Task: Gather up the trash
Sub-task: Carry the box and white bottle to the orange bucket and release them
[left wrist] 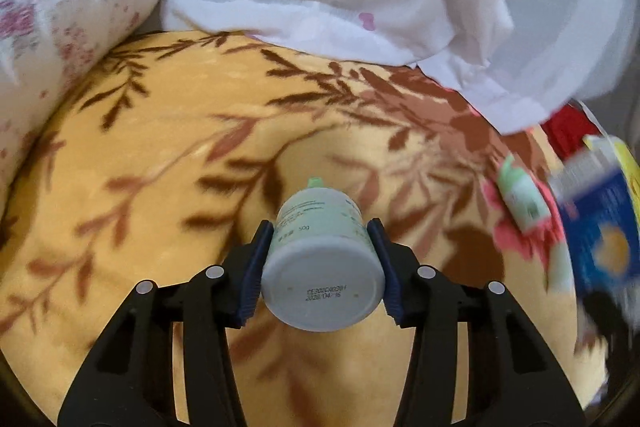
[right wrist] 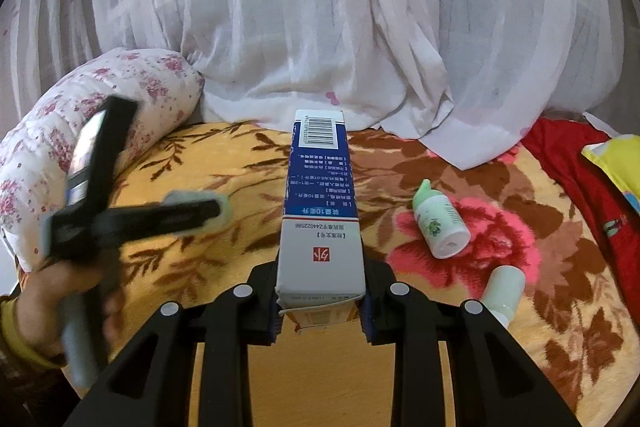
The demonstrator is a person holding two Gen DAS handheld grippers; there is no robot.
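Left gripper (left wrist: 322, 263) was clamped on a small bottle (left wrist: 320, 259); right gripper (right wrist: 320, 301) on a blue box (right wrist: 318, 203). Advice: keep both grips firm, carry level.

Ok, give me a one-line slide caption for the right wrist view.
Right gripper grips a blue-and-white carton above the floral blanket, two small bottles lying at right.

- Bed covered by yellow floral blanket (right wrist: 224, 163), brown leaf print, pink blossom toward right.
- Small green-capped bottle (right wrist: 439, 223) lay on its side on the blossom.
- Second pale bottle (right wrist: 505, 287) lay just beside it, nearer.
- Floral pillow (right wrist: 120, 99) rested at left edge.
- Red cloth (right wrist: 576, 171) lay at right.
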